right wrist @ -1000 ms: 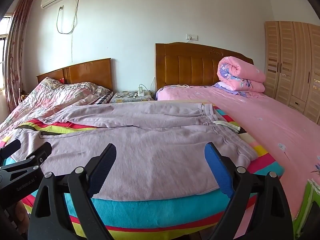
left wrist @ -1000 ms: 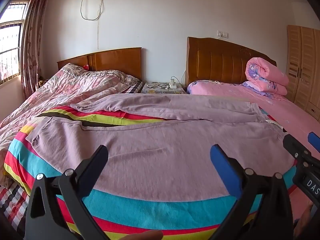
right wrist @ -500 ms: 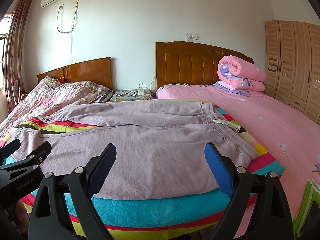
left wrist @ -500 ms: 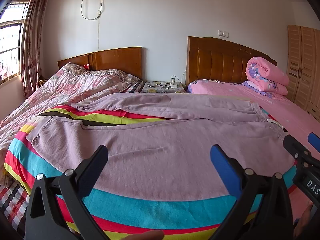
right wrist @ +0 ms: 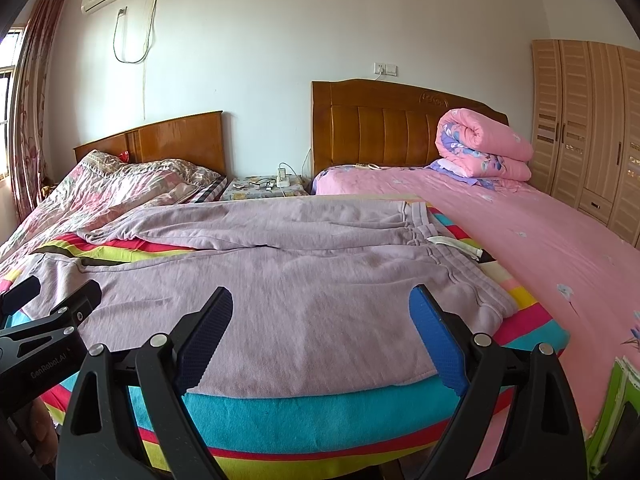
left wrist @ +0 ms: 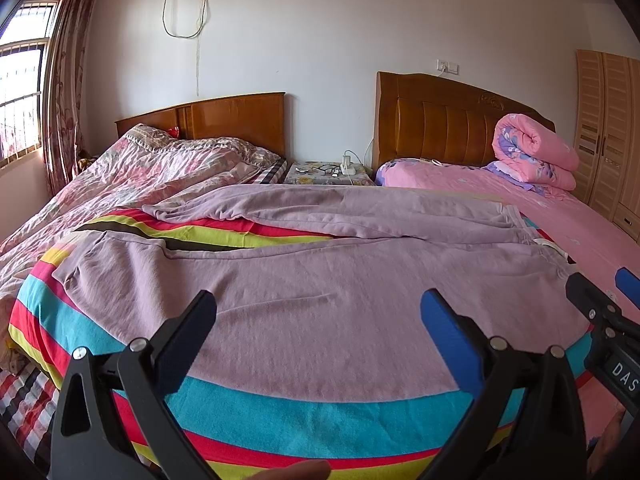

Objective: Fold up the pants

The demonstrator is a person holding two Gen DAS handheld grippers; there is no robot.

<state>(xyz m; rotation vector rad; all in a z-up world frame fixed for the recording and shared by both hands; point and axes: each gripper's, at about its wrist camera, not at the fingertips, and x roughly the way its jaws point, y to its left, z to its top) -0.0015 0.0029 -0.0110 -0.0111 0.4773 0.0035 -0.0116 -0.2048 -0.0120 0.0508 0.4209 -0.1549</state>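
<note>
Pre-grasp, no fold made yet. Pants lie spread flat on the striped blanket, waistband toward the pink bed. Left gripper and right gripper hover above the pants' near edge, jaws wide apart, empty. Next, I'd guess: descend, pinch that edge.

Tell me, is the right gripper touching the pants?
Cannot tell. In the right wrist view the right gripper, fingers spread open, overlaps the pants, but no contact or gap shows plainly.
</note>
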